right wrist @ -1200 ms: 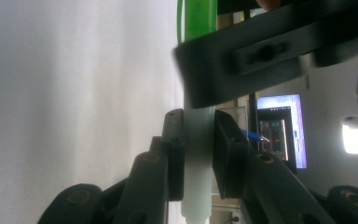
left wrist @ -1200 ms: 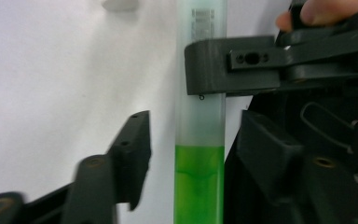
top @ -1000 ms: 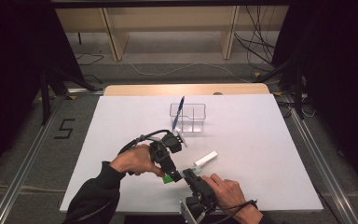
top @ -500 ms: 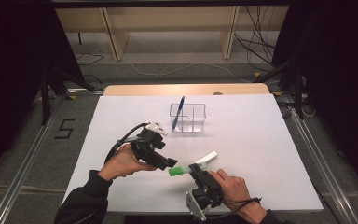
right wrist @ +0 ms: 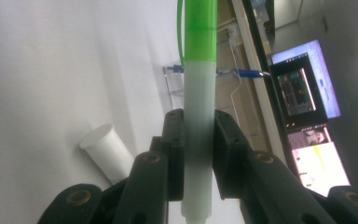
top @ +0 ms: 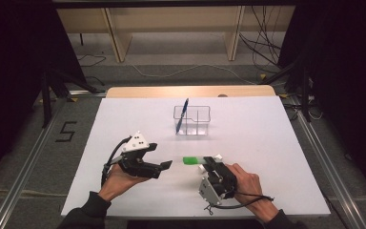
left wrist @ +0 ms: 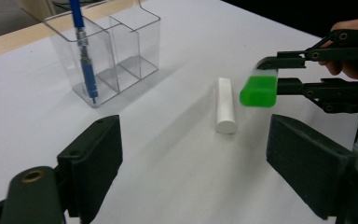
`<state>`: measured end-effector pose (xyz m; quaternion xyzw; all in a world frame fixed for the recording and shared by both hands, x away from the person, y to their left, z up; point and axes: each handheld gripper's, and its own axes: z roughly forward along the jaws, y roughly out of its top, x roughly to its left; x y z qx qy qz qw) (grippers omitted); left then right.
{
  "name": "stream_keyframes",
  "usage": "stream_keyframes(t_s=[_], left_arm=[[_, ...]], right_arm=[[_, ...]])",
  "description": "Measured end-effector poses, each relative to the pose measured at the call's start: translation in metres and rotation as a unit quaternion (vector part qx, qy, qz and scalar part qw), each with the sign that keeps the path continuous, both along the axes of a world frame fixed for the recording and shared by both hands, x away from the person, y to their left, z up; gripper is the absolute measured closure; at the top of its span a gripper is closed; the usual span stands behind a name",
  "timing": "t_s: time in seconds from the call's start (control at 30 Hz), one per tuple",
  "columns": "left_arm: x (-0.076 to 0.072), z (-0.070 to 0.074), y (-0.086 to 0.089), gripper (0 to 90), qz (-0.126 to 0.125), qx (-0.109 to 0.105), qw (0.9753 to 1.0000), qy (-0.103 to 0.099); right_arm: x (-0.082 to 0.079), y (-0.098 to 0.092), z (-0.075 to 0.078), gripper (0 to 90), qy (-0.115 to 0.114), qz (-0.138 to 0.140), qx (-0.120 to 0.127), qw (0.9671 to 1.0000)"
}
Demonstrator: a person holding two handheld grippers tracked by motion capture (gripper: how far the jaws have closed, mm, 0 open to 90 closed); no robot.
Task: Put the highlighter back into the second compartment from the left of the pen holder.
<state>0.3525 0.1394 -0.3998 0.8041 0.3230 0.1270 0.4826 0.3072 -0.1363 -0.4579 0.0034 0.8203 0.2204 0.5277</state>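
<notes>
Left to right: I am holding the left gripper (top: pixel 166 165) with jaws spread wide and empty; the right gripper (top: pixel 204 161) is clamping the green-capped translucent highlighter (top: pixel 194 160) just above the white tabletop (top: pixel 267 143), beside a white cylinder (left wrist: pixel 225 105). Judged next: carrying it to the clear plastic divided organiser (top: pixel 192 119)

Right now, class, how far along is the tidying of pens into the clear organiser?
Done: a blue pen stands in the clear organiser. In hand: the right gripper is shut on a green highlighter, held above the table short of the organiser; the left gripper is open and holds nothing. Left: the highlighter probably goes in next, and a white cylinder lies on the table.
</notes>
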Motion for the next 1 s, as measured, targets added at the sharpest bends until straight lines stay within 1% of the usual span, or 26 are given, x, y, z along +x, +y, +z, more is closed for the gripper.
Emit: stream_keyframes(t_s=[0.03, 0.1, 0.13, 0.2, 0.23, 0.27, 0.3, 0.33, 0.37, 0.4, 0.43, 0.47, 0.5, 0.6, 0.63, 0.67, 0.7, 0.73, 0.77, 0.8, 0.83, 0.87, 0.9, 0.93, 0.97, 1.0], left_arm=[[-0.001, -0.002, 0.001, 17.9, 0.005, -0.009, 0.9999, -0.002], [-0.003, -0.005, 0.003, 18.0, 0.015, -0.011, 0.9998, -0.01], [-0.004, -0.005, 0.004, 18.0, 0.012, -0.007, 0.9998, -0.012], [-0.006, -0.006, 0.006, 17.9, 0.018, -0.012, 0.9996, -0.02], [-0.006, -0.007, 0.006, 17.9, 0.018, -0.018, 0.9994, -0.021], [-0.007, -0.008, 0.006, 17.9, 0.019, -0.02, 0.9994, -0.021], [-0.008, -0.008, 0.006, 17.5, 0.02, -0.018, 0.9993, -0.027], [-0.01, -0.009, 0.006, 16.8, 0.019, -0.014, 0.9991, -0.035], [-0.01, -0.01, 0.006, 16.7, 0.021, -0.02, 0.9989, -0.038], [-0.011, -0.01, 0.007, 16.6, 0.02, -0.024, 0.9988, -0.038], [-0.012, -0.011, 0.007, 16.5, 0.023, -0.035, 0.9984, -0.039], [-0.013, -0.011, 0.007, 16.5, 0.024, -0.041, 0.9981, -0.04], [-0.013, -0.011, 0.009, 16.5, 0.024, -0.043, 0.9979, -0.041], [-0.014, -0.011, 0.011, 16.5, 0.035, -0.047, 0.9971, -0.048], [-0.014, -0.011, 0.012, 16.5, 0.038, -0.049, 0.9968, -0.05], [-0.014, -0.011, 0.013, 16.5, 0.04, -0.051, 0.9966, -0.051], [-0.014, -0.012, 0.014, 16.5, 0.045, -0.057, 0.9961, -0.05], [-0.014, -0.013, 0.015, 16.5, 0.046, -0.055, 0.996, -0.052], [-0.014, -0.014, 0.016, 16.5, 0.049, -0.054, 0.9959, -0.053], [-0.014, -0.015, 0.016, 16.5, 0.049, -0.052, 0.9962, -0.05], [-0.014, -0.016, 0.017, 16.3, 0.052, -0.054, 0.9961, -0.048], [-0.014, -0.017, 0.017, 16.2, 0.052, -0.052, 0.9962, -0.047], [-0.014, -0.017, 0.017, 16.2, 0.053, -0.052, 0.9961, -0.048], [-0.014, -0.018, 0.017, 16.2, 0.053, -0.051, 0.9961, -0.049], [-0.015, -0.018, 0.018, 16.2, 0.055, -0.054, 0.9957, -0.052], [-0.015, -0.019, 0.018, 16.2, 0.054, -0.055, 0.9956, -0.053]], right_arm=[[0.003, -0.002, 0.002, 77.1, 0.006, -0.005, 0.014, 0.9999], [0.006, -0.005, 0.005, 77.1, 0.019, -0.012, 0.03, 0.9993], [0.009, -0.007, 0.007, 77.1, 0.023, -0.014, 0.039, 0.9989], [0.013, -0.009, 0.009, 77.1, 0.036, -0.023, 0.067, 0.9969], [0.016, -0.011, 0.011, 77.1, 0.048, -0.024, 0.081, 0.9952], [0.019, -0.013, 0.013, 77.1, 0.061, -0.025, 0.092, 0.9936], [0.021, -0.015, 0.016, 77.1, 0.074, -0.029, 0.106, 0.9912], [0.023, -0.016, 0.017, 77.1, 0.086, -0.034, 0.123, 0.9881], [0.027, -0.018, 0.019, 77.1, 0.096, -0.036, 0.136, 0.9853], [0.031, -0.021, 0.022, 77.1, 0.108, -0.035, 0.153, 0.9817], [0.033, -0.022, 0.023, 77.1, 0.12, -0.04, 0.171, 0.9772], [0.038, -0.025, 0.026, 77.1, 0.136, -0.047, 0.193, 0.9707], [0.041, -0.026, 0.027, 77.1, 0.146, -0.049, 0.204, 0.9668], [0.055, -0.035, 0.031, 77.1, 0.196, -0.062, 0.266, 0.9419], [0.058, -0.037, 0.032, 77.1, 0.208, -0.064, 0.281, 0.9348], [0.062, -0.039, 0.033, 77.1, 0.221, -0.069, 0.297, 0.9264], [0.066, -0.042, 0.033, 77.1, 0.235, -0.07, 0.316, 0.9165], [0.071, -0.045, 0.034, 77.1, 0.252, -0.075, 0.341, 0.9025], [0.074, -0.047, 0.034, 77.1, 0.259, -0.076, 0.354, 0.8955], [0.078, -0.049, 0.034, 77.1, 0.27, -0.08, 0.371, 0.8849], [0.081, -0.051, 0.034, 77.1, 0.274, -0.082, 0.381, 0.8792], [0.084, -0.053, 0.035, 77.1, 0.282, -0.084, 0.393, 0.871], [0.088, -0.055, 0.036, 77.1, 0.292, -0.088, 0.41, 0.8595], [0.091, -0.056, 0.036, 77.1, 0.296, -0.087, 0.419, 0.8537], [0.093, -0.057, 0.036, 77.1, 0.3, -0.091, 0.425, 0.849], [0.097, -0.057, 0.037, 77.1, 0.301, -0.094, 0.43, 0.8458]])
